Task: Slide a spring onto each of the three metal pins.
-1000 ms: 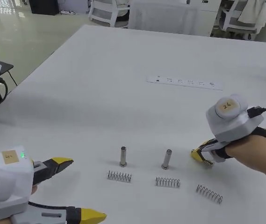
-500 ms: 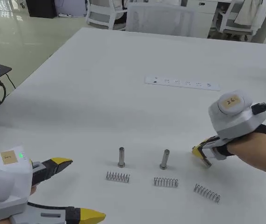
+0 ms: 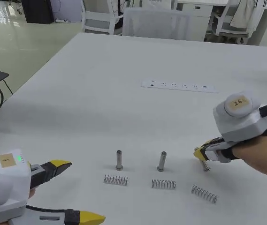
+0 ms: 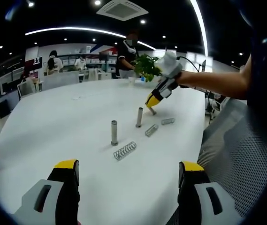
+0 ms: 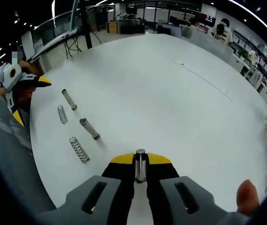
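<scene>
My right hand-held gripper point(image 3: 202, 155) is clamped on the third pin point(image 5: 140, 171), down near the tabletop point(image 3: 124, 103). Left hand-held gripper point(image 3: 84, 191) wide, nothing in it. Left pin point(image 3: 119, 160) and middle pin point(image 3: 162, 161) upright. Left spring point(image 3: 116, 180), middle spring point(image 3: 164, 184), right spring point(image 3: 204, 194) lie in a row nearer me.

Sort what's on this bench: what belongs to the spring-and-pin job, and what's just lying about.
Job: left pin, middle pin, third pin clamped in the right gripper; left spring, middle spring, right spring; open left gripper.
Lying about: power strip; chairs beyond the table.
</scene>
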### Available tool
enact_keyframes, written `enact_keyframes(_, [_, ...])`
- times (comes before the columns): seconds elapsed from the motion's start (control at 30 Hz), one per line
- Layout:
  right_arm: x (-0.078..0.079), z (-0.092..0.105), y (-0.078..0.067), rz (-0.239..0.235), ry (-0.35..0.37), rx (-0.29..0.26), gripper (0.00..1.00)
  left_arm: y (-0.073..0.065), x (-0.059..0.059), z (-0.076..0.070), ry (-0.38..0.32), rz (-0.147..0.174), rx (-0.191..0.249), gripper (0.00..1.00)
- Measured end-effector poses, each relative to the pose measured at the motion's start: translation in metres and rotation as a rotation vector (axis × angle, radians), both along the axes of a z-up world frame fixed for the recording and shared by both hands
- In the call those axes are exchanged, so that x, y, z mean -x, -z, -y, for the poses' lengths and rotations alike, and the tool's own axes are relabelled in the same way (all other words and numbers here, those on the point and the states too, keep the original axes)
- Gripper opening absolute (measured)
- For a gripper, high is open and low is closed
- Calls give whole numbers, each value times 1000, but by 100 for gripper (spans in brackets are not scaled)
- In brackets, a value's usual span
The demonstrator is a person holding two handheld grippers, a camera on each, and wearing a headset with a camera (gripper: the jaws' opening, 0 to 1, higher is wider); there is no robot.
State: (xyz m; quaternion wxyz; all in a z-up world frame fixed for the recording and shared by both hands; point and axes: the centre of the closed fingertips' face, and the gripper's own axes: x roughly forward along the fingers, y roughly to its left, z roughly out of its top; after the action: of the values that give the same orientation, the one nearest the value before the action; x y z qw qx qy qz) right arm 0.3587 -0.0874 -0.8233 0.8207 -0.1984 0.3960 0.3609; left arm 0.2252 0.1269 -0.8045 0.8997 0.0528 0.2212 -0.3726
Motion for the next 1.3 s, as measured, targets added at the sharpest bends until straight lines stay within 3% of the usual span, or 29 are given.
enact_keyframes(0.4, [12,3,-7,21,7,-24,6,-5,1,2,0,9,-3,84])
enact_keyframes(0.77, [13,7,-8,22,17,-56,6,-5,2,2,9,9,-6,84])
enact_keyframes(1.3, [16,7,-7,21,2,-20,6,-5,3,4,15,9,-5,83])
